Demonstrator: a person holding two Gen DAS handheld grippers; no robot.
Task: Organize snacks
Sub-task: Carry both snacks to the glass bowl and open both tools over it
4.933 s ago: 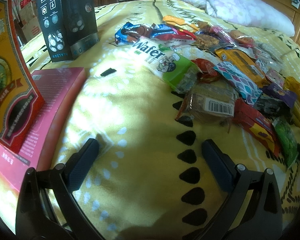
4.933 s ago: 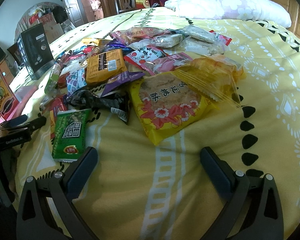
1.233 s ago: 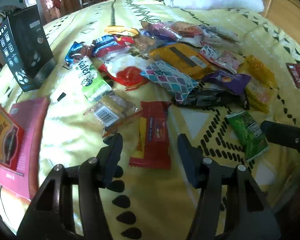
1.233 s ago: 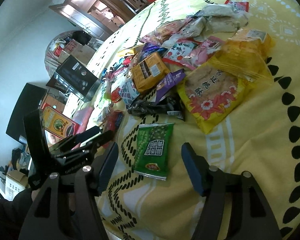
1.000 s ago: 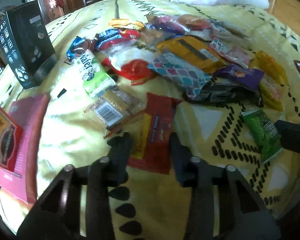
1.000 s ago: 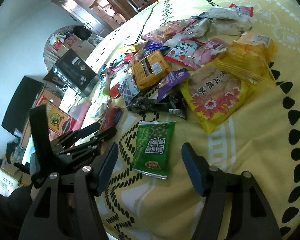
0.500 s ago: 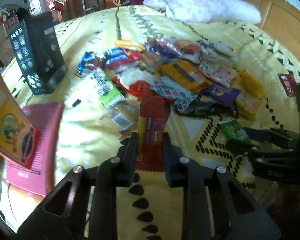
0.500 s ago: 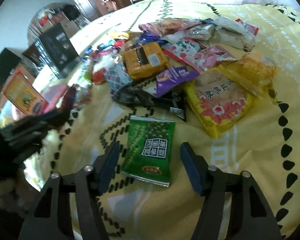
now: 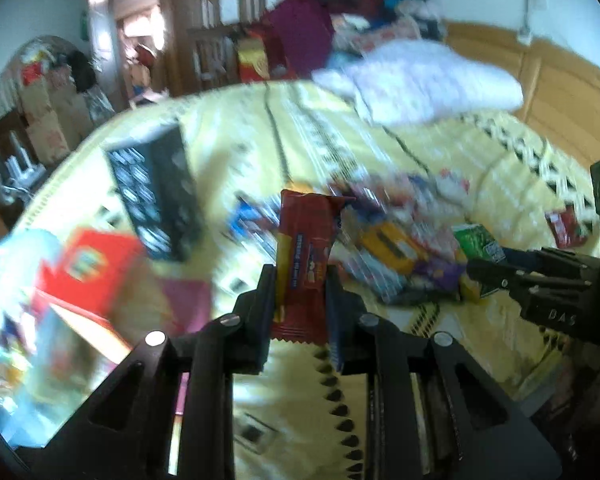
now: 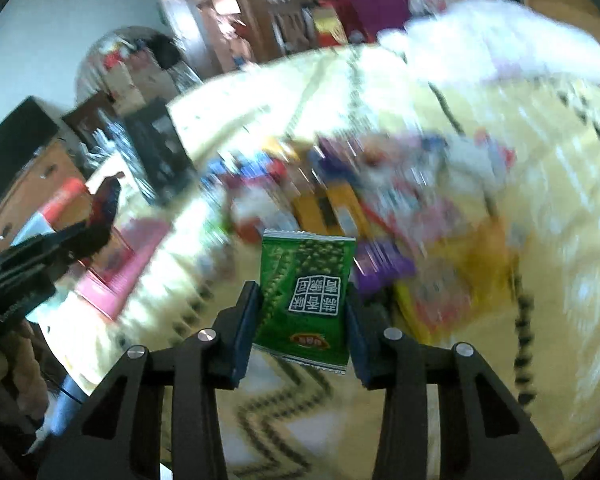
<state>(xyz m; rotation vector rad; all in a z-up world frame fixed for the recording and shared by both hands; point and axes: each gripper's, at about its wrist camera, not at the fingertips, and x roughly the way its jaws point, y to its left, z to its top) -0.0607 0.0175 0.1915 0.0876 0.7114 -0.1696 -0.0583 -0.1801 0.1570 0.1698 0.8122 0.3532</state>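
Both tongs carry a snack clear of the bed point(image 9: 380, 152). The left gripper point(image 9: 300, 284) is clamped on a red bar point(image 9: 306, 248), which stands upright between its pads with its crimped lower edge hanging below them. The right gripper point(image 10: 304, 308) has a green packet point(image 10: 306, 292) between its fingers; its jaws are closing, and the pads already press the packet's two side edges, so the packet sits face-up between them. The rest of the snacks point(image 9: 400, 232) lie in a loose heap in the middle of the yellow cover, with a black box point(image 9: 156, 200) standing to their left and a pink box point(image 10: 120, 264) and a red box point(image 9: 88, 268) lying nearer the bed's left edge. The step in hand looks like carrying each snack off to a sorting place, probably toward those boxes, though the pictures do not show which. To do it well, let the right pads finish their squeeze before swinging far, since a puffed packet held only by its edges can slip or fold. Keep both hands level and slow; the views are badly blurred, a sign of quick travel. Keep the two tongs well apart so the bar and packet do not knock together, and lower each snack onto the cover before letting go.
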